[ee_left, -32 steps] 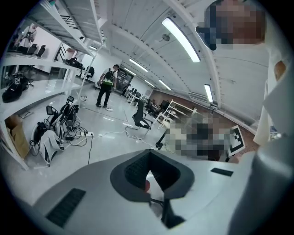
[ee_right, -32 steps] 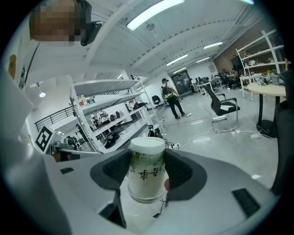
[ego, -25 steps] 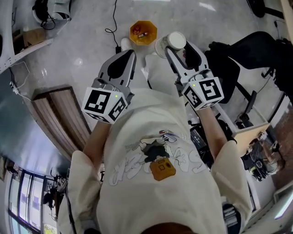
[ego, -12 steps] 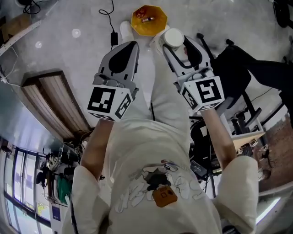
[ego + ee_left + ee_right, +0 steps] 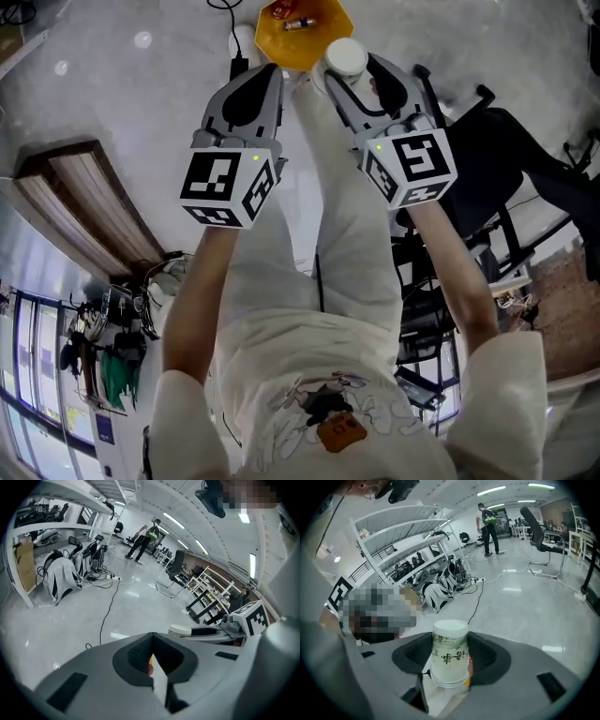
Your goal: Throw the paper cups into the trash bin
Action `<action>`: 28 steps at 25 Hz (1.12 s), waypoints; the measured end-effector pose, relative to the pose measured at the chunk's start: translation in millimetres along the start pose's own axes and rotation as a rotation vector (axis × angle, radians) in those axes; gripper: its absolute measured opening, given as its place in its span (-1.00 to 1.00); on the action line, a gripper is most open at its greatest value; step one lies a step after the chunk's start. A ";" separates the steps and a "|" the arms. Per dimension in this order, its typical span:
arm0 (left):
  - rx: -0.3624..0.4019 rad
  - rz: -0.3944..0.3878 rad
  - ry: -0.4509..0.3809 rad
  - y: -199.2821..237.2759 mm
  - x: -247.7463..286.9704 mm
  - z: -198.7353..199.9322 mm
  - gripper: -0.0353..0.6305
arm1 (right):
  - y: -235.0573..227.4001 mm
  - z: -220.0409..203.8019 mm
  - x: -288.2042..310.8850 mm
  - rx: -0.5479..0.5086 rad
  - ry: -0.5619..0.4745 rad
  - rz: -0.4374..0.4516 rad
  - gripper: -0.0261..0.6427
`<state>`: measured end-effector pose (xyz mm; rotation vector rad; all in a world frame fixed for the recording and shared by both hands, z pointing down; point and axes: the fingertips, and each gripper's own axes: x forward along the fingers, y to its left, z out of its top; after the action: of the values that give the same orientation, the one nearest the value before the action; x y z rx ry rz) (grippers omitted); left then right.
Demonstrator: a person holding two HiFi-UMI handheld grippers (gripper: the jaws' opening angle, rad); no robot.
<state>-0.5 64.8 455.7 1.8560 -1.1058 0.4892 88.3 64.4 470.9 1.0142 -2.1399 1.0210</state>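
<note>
The right gripper fingers are grasping an upside-down cup above the floor bin's right rim; the left gripper, clenched empty, is hanging alongside.

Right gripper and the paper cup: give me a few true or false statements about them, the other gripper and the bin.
1. The right gripper is closed on a paper cup. True.
2. The left gripper holds a second cup. False: its jaws are together with nothing between them.
3. The orange trash bin has nothing in it. False: a few small items already lie inside.
4. The trash bin stands on the floor ahead of both grippers. True.
</note>
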 end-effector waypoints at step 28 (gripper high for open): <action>-0.002 0.099 0.228 125.3 193.4 -160.1 -0.88 | -87.3 -167.7 219.8 0.000 0.261 -0.023 -0.19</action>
<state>11.2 79.8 735.7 1.7008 -1.0454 0.7371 62.2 78.2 759.3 0.8523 -1.9122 1.0789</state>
